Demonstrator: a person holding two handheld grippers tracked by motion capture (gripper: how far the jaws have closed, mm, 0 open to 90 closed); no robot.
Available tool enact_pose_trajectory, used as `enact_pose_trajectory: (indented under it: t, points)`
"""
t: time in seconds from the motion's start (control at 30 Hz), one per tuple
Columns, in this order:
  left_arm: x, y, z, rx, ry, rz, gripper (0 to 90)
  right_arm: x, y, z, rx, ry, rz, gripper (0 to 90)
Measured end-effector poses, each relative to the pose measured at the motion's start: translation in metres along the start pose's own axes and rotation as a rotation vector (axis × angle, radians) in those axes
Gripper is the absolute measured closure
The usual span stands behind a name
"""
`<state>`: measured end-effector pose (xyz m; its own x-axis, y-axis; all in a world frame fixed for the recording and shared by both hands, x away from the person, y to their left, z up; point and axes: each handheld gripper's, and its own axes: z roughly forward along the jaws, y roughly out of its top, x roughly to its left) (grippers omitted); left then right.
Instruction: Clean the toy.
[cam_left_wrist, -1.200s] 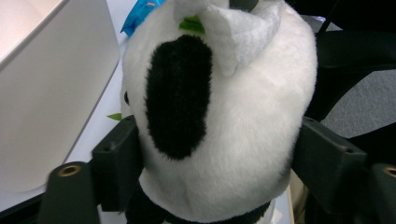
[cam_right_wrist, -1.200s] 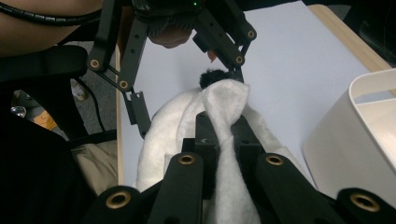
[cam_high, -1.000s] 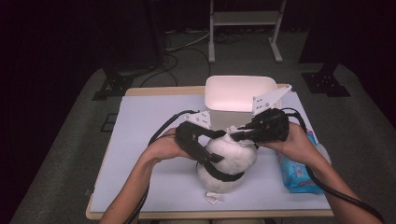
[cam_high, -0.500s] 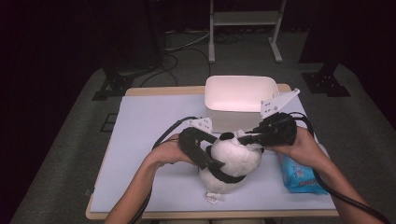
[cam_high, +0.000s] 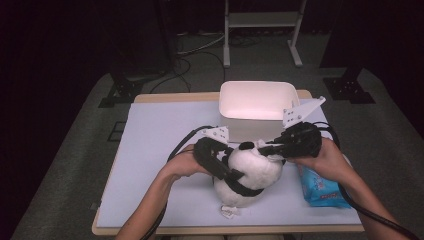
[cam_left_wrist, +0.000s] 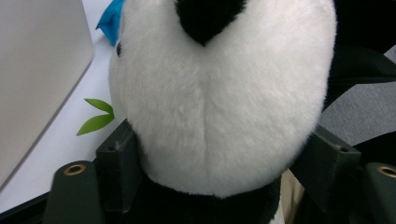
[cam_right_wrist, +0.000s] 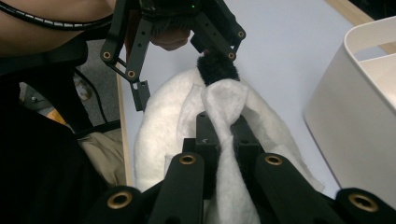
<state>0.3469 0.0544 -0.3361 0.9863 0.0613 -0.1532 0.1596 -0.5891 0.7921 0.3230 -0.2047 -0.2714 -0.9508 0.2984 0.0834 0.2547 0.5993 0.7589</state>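
Panda plush: stands upright on the table, just in front of the white bin.
Left gripper: its fingers have just been closing and press the sides of the plush's white body.
Right gripper: fingers clenched on a white wipe draped over the plush's head.
Blue wipes pack: lies on the table just right of the plush.
Green leaves: lie on the table beside the plush, bin side.
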Motion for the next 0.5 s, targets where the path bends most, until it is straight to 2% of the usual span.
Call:
enact_pose_trajectory:
  t: [0.03, 0.23, 0.5]
  points:
    - [0.000, 0.002, -0.004, 0.002, 0.007, 0.011, 29.5, 0.000, 0.002, -0.002, -0.012, -0.005, -0.005, 84.4]
    - [-0.001, 0.006, -0.011, 0.011, 0.024, 0.016, 31.4, 0.001, 0.007, -0.003, -0.037, -0.017, -0.016, 84.3]
    - [-0.005, 0.015, -0.025, 0.026, 0.061, 0.038, 32.2, 0.001, 0.010, -0.008, -0.053, -0.030, -0.016, 84.2]
